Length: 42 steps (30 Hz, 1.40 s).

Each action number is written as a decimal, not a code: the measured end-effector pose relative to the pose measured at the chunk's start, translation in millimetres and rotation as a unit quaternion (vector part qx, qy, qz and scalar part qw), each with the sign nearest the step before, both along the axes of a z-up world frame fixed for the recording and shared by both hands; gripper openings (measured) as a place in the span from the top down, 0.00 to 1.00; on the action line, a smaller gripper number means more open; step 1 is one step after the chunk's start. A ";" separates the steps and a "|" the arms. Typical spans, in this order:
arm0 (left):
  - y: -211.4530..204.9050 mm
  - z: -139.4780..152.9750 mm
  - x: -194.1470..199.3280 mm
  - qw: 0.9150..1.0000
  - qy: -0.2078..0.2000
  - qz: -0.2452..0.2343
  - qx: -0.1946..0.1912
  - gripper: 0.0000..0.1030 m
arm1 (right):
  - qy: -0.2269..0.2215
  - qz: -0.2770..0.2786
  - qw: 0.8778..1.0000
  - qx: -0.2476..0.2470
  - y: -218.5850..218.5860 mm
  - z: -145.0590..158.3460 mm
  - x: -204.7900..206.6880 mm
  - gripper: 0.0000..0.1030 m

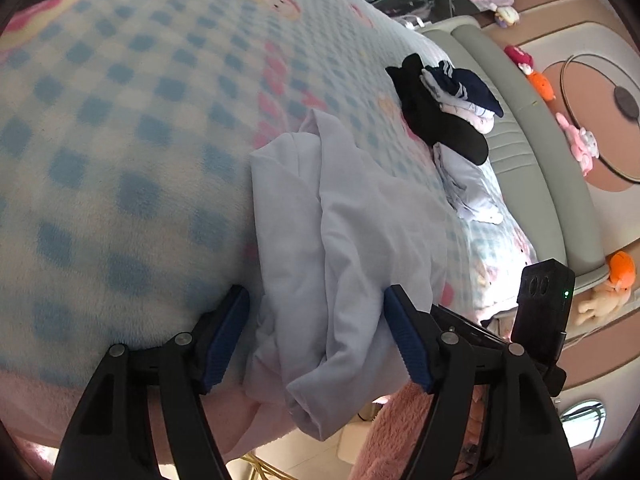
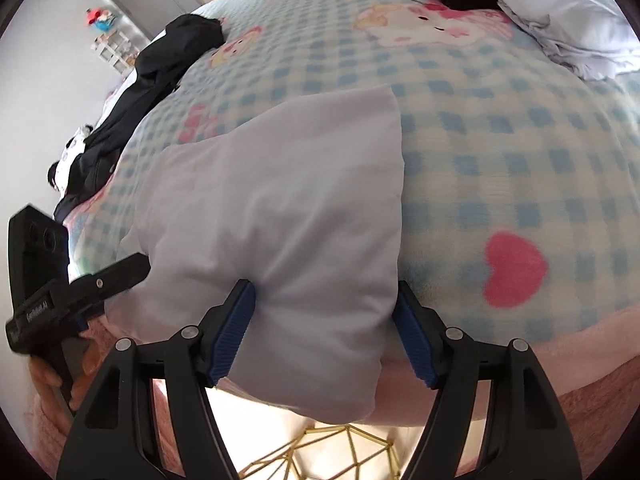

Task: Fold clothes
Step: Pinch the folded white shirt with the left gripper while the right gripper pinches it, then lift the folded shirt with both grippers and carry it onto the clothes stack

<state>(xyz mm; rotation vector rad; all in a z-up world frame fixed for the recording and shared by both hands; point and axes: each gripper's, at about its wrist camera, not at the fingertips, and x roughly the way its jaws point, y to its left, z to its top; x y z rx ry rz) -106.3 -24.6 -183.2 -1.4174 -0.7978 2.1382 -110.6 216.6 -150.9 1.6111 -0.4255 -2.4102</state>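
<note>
Both grippers, left gripper point(image 1: 316, 340) and right gripper point(image 2: 322, 334), stand with jaws spread, straddling the pale lavender-white folded garment point(image 2: 280, 216) at the edge of the blue-checked fleece bed point(image 2: 500, 128). Judged between folds; next, pinching that near hem.

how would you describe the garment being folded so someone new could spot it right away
Start from the bed covered by a blue-and-cream checked blanket with cartoon prints. At its near edge, partly hanging over, lies a pale lilac-white garment, folded into a rough rectangle. Unlike the black clothes along the side and the crumpled pile further off, it is plain and light-coloured.
</note>
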 end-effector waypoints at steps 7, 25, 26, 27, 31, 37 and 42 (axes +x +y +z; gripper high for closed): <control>1.6 1.8 1.8 1.000 0.004 -0.003 -0.001 0.45 | -0.002 0.006 1.000 0.005 -0.8 0.6 -1.2 0.30; 28.5 43.0 14.0 0.997 0.050 -0.009 -0.053 0.66 | 0.024 0.017 0.999 -0.043 6.1 13.0 10.5 0.71; 30.8 47.8 14.6 0.997 0.054 -0.010 -0.057 0.66 | 0.022 0.012 0.998 -0.049 8.1 12.2 10.2 0.71; 33.7 52.2 15.2 0.996 0.059 -0.012 -0.063 0.66 | 0.020 0.007 0.998 -0.054 10.1 11.3 9.9 0.72; 47.3 73.7 16.9 0.993 0.090 -0.030 -0.075 0.66 | 0.029 0.005 0.997 -0.067 16.5 22.8 11.1 0.81; 77.6 96.9 2.1 0.987 0.114 -0.060 -0.094 0.66 | 0.061 -0.011 0.997 -0.052 32.3 54.9 3.7 0.84; 71.3 68.0 -10.4 0.993 0.074 -0.043 -0.086 0.63 | 0.046 -0.035 0.997 -0.046 51.4 43.7 1.8 0.82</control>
